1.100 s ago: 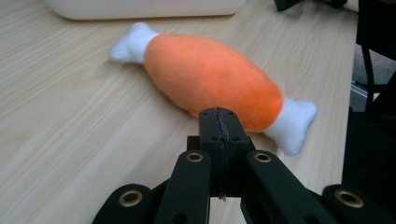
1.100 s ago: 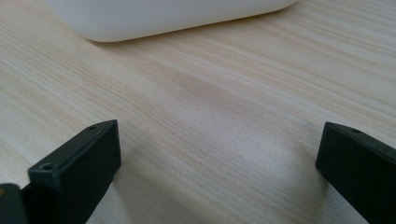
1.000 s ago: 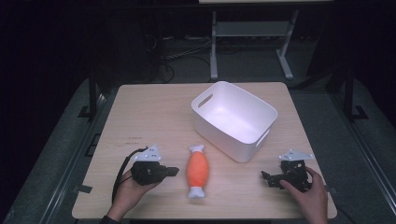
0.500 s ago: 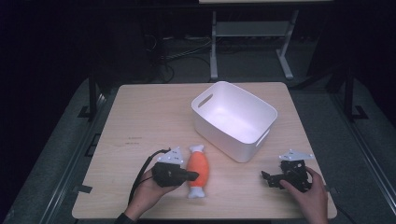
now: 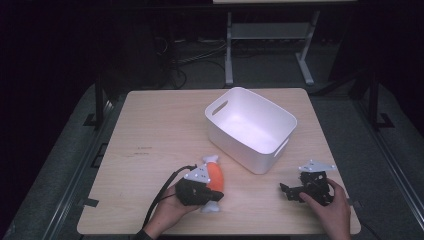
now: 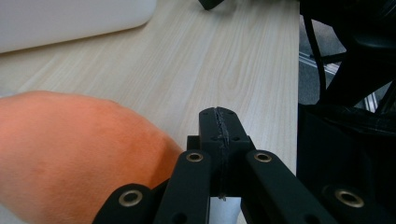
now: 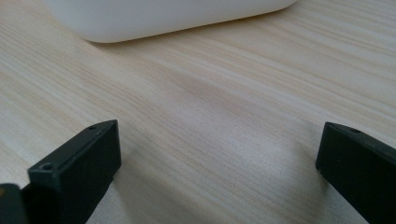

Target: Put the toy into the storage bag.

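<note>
Light wood table (image 5: 165, 125) on dark floor, metal stand legs behind it. White bin (image 5: 250, 129) sits on the table's right-centre half, open top, handle cut-outs on two ends, nothing visible inside; the same bin shows as a white edge at top of both gripper views (image 6: 70, 18) (image 7: 163, 16)

Orange toy (image 5: 216, 177) with white ends, shaped like a wrapped candy, lies flat on the table near the front edge, just left of the bin's near corner, apart from the bin. In the left gripper view it is a fuzzy orange mass (image 6: 79, 158) at left, right up against the gripper's linkage

Left gripper (image 5: 212, 190) held in the left hand (image 5: 167, 215), low at the toy's near end, cable trailing back toward the person. In its own view the two jaws meet in a closed seam (image 6: 219, 128) with bare wood beyond; toy sits beside them, not between them as far as can be seen, though the high view is too small to confirm contact

Right gripper (image 5: 289, 192) held in the right hand (image 5: 330, 210) at the table's front right, resting low on the wood, well apart from the toy, near the bin's front corner. Its jaws stand wide apart (image 7: 219, 158), only wood grain between them
</note>
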Motion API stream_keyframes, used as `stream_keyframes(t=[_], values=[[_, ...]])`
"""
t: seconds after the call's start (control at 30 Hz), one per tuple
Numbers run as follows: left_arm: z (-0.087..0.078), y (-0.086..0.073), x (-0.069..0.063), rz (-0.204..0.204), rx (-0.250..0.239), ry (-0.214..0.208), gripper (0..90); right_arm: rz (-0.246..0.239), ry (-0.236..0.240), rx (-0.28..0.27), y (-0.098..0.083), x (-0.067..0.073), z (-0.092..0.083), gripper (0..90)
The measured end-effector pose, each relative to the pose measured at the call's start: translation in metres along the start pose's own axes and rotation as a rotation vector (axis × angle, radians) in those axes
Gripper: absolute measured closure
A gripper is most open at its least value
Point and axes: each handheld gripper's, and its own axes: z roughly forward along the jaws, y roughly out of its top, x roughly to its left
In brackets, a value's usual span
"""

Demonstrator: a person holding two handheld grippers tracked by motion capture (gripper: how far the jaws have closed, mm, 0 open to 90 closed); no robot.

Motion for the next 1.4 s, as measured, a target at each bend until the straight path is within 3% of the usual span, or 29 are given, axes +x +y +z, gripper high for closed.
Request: stream_keyframes(t=[0.67,1.4], values=[[0.013,-0.010,-0.002,-0.026,0.074,0.002,89.7,0.000,0.000,0.000,0.000,0.000,0.000,0.0],[-0.016,-0.028,0.010,-0.061,0.094,0.080,89.7,-0.001,0.000,-0.001,0.000,0.000,0.000,0.0]])
